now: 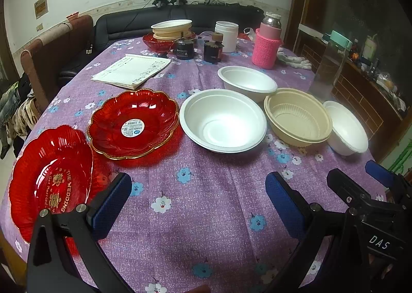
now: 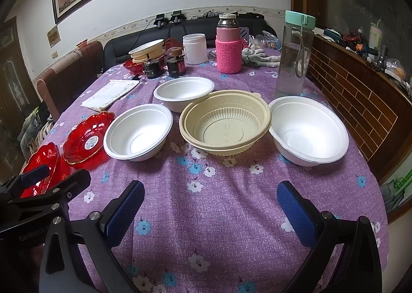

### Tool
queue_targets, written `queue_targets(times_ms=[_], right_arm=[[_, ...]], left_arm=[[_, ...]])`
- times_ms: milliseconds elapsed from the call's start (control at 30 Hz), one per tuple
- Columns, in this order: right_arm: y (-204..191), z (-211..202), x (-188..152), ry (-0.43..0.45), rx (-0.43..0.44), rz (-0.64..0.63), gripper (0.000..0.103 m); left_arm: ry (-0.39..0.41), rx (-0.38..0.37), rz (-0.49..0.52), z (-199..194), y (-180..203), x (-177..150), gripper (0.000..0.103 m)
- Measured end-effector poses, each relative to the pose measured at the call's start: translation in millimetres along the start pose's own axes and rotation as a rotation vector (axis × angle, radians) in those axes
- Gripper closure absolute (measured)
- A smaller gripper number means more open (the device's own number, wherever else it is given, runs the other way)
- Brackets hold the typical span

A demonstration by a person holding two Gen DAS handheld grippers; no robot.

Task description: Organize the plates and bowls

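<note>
Ahead of the right gripper [image 2: 208, 205]: beige ribbed bowl [image 2: 225, 123] straight beyond the fingers, upright on the counter [image 2: 206, 215]. Just beside it on the right, a white bowl [image 2: 309, 130]; on its left, second white bowl [image 2: 139, 132]; behind, third white bowl [image 2: 184, 93], with the beige rim overlapping it in view. Further left of the fingers, red plate with sticker [image 2: 88, 138], then second red plate [image 2: 42, 166] partly behind the left gripper [image 1: 198, 200].

Left fingers spread to full width, holding nothing, hovering over bare purple flowered cloth. Right fingers the same: wide apart, empty, tilted down toward the cloth.

At far end of the counter: stack of bowls and plates [image 2: 148, 52], white jar [image 2: 194, 48], bottle in pink knitted sleeve [image 2: 228, 48], clear bottle with mint lid [image 2: 293, 56], paper sheets [image 2: 110, 94].
</note>
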State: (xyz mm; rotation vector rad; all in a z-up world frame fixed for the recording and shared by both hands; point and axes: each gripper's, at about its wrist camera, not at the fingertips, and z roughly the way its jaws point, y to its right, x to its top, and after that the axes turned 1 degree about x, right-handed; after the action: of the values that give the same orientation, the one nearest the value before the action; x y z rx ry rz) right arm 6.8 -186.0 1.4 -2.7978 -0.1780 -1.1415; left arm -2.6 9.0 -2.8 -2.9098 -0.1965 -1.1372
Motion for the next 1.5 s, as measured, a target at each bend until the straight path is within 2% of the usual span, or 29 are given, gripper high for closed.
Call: queue_targets(times_ms=[1500], right_arm=[[1.1,-4.4,2.6,0.010,-0.004,0.008,0.000]], left_arm=[[-0.008,0.006,0.006,-0.1,3.5,-2.5,0.000]])
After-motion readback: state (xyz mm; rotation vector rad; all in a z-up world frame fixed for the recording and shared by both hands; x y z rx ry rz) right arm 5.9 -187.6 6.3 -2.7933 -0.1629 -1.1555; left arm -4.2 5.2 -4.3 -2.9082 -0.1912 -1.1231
